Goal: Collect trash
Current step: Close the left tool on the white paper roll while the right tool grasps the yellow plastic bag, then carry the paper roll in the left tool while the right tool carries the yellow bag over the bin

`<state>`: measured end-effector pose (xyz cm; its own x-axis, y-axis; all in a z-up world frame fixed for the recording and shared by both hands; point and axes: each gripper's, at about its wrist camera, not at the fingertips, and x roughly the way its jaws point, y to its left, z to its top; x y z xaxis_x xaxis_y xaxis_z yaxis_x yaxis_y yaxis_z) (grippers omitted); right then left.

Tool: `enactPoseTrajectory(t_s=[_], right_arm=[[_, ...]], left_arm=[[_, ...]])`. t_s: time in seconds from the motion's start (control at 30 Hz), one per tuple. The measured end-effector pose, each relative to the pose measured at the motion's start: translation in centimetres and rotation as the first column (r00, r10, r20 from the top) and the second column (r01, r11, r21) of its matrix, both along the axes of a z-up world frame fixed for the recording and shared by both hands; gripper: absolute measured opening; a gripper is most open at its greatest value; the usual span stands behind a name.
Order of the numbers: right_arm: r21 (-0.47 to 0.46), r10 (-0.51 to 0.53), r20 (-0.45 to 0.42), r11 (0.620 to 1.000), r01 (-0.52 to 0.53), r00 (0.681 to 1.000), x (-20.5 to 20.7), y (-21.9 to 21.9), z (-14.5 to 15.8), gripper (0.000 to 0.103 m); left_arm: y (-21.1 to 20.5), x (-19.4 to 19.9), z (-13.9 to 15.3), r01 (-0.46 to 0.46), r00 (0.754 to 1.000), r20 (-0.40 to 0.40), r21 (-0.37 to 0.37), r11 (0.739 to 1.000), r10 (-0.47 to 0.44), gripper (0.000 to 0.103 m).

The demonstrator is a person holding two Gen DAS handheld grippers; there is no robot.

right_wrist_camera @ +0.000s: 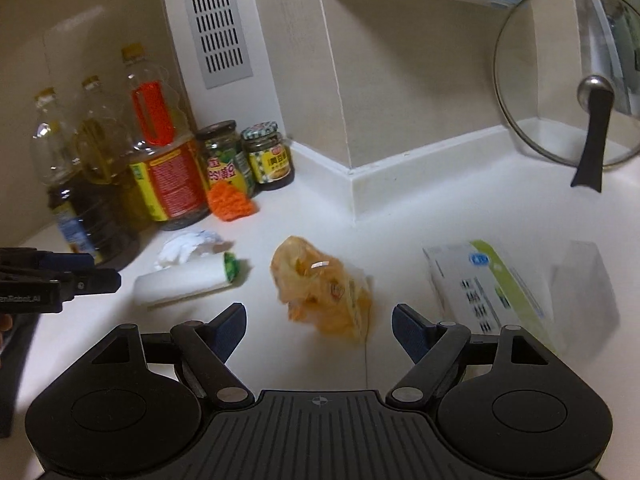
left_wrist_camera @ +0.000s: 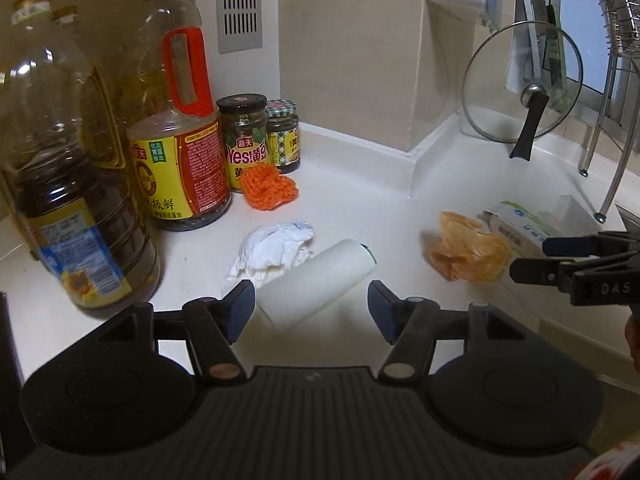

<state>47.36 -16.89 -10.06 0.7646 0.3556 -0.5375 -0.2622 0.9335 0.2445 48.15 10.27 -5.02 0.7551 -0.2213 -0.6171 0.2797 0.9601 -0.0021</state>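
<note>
A white paper cup [left_wrist_camera: 316, 282] lies on its side on the white counter [left_wrist_camera: 360, 184], with a crumpled white tissue [left_wrist_camera: 274, 250] just behind it. My left gripper [left_wrist_camera: 311, 312] is open, its jaws on either side of the cup's near end. A crumpled orange plastic bag [right_wrist_camera: 322, 292] lies in front of my right gripper [right_wrist_camera: 318, 330], which is open with the bag between and just beyond its fingertips. An orange mesh scrubber [left_wrist_camera: 268, 186] sits by the jars. The cup [right_wrist_camera: 188, 280] and tissue [right_wrist_camera: 188, 246] also show in the right wrist view. The right gripper shows at the left view's right edge [left_wrist_camera: 532, 260].
Oil bottles [left_wrist_camera: 176, 128] and two sauce jars [left_wrist_camera: 244, 140] stand at the back left. A white-and-green carton [right_wrist_camera: 492, 288] lies at the right beside a clear plastic piece [right_wrist_camera: 584, 284]. A glass pot lid [left_wrist_camera: 524, 84] leans on the wall; a wire rack [left_wrist_camera: 616, 80] stands at the far right.
</note>
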Motion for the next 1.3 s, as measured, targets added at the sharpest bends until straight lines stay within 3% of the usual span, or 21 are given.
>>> enactPoseTrajectory(t_s=[0.6,0.67,0.7,0.9,1.3], right_arm=[[-0.033,-0.023,-0.020,0.999,0.022,1.000,4.4,2.2,-2.6,0.079],[-0.042,-0.020,-0.011,0.999,0.019,1.000,4.2,2.3,-2.7,0.068],[-0.046,-0.014,-0.017,0.999,0.013,1.000,4.3,2.4,-2.7,0.056],[-0.036,-0.029,0.001,0.999,0.029,1.000,3.9,2.0,-2.5,0.041],[0.014,-0.099,-0.006,0.995,0.099,0.995,3.1,0.1,-1.7,0.040]], left_arm=[[-0.3,5.3,-2.9,0.068,0.996,-0.064,0.023,0.997,-0.067,0.062],[-0.3,5.6,-3.1,0.070,0.995,-0.070,0.028,0.997,-0.068,0.062],[-0.3,5.7,-3.3,0.072,0.995,-0.074,0.029,0.997,-0.070,0.062],[-0.3,6.3,-4.0,0.095,0.991,-0.094,0.042,0.995,-0.090,0.065],[-1.9,8.3,-5.0,0.237,0.966,-0.133,0.108,0.965,-0.222,0.067]])
